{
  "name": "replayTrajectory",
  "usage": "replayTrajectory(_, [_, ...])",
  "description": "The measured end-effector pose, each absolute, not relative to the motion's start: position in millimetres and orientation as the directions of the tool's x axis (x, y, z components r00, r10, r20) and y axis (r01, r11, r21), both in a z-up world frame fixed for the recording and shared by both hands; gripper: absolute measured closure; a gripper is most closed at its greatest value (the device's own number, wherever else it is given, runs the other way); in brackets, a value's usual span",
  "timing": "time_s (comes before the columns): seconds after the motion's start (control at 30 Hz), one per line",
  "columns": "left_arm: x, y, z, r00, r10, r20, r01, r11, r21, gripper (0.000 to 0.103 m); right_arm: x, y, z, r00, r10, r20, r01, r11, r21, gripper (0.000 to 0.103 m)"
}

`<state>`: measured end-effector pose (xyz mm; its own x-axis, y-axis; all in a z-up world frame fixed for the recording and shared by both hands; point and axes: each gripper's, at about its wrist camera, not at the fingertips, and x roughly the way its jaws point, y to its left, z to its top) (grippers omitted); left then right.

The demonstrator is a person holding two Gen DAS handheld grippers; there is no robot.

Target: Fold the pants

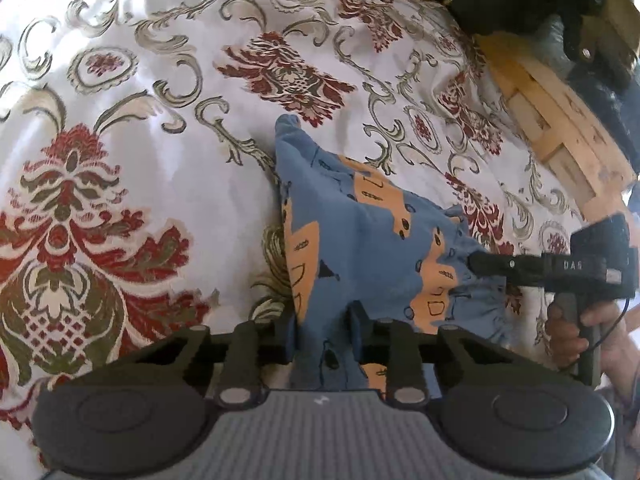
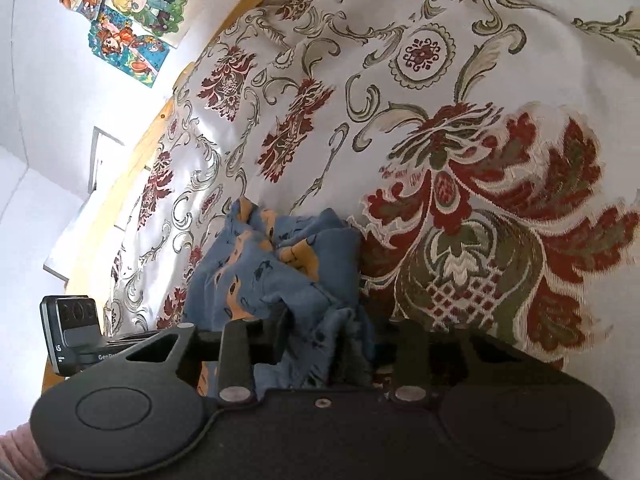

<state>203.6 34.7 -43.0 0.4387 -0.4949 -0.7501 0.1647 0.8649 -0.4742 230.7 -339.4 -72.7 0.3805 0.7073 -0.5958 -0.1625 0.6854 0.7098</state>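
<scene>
Blue fabric with orange patches and small dark printed shapes, the pants [image 1: 360, 232], is bunched between the fingers of the left gripper [image 1: 325, 338], which are clamped on a fold of it; from there the cloth rises in a tented ridge to a peak further out over the bedspread [image 1: 120, 160]. To the right in the left wrist view, the right gripper [image 1: 486, 262] pinches the opposite edge of the same garment, its dark body carrying pale letters that read roughly "DAS", with a hand [image 1: 576, 332] wrapped round its handle. In the right wrist view the fingers [image 2: 280, 334] are likewise closed on crumpled blue cloth, and the neighbouring device at the left edge shows the partial word "GenRo". Beyond lies the white bedspread with red and olive damask motifs, then a pale wooden bed frame [image 2: 132, 160], and cartoon posters [image 2: 128, 12] on the white wall
</scene>
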Motion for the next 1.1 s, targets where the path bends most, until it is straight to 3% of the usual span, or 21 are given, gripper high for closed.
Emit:
replayTrajectory(0.17, [202.8, 40.0, -46.8, 0.442, -0.507, -0.740, 0.143, 0.855, -0.499, 0.078, 225.8, -340.1, -69.7, 0.397, 0.696, -0.599, -0.157, 0.694, 0.702, 0.072])
replayTrajectory(0.37, [197.2, 23.3, -37.3, 0.470, -0.440, -0.766, 0.182, 0.897, -0.404, 0.081, 217.1, -329.3, -60.1, 0.433, 0.650, -0.624, -0.196, 0.744, 0.639, 0.081])
replayTrajectory(0.67, [192.1, 7.9, -25.4, 0.498, -0.373, -0.783, 0.214, 0.928, -0.306, 0.082, 199.7, -316.5, -39.5, 0.509, 0.592, -0.625, -0.273, 0.800, 0.534, 0.083])
replayTrajectory(1.1, [234.4, 5.8, 16.5, 0.564, -0.405, -0.719, 0.269, 0.914, -0.304, 0.083, 226.8, -319.7, -6.5, 0.633, 0.558, -0.537, -0.322, 0.821, 0.472, 0.084])
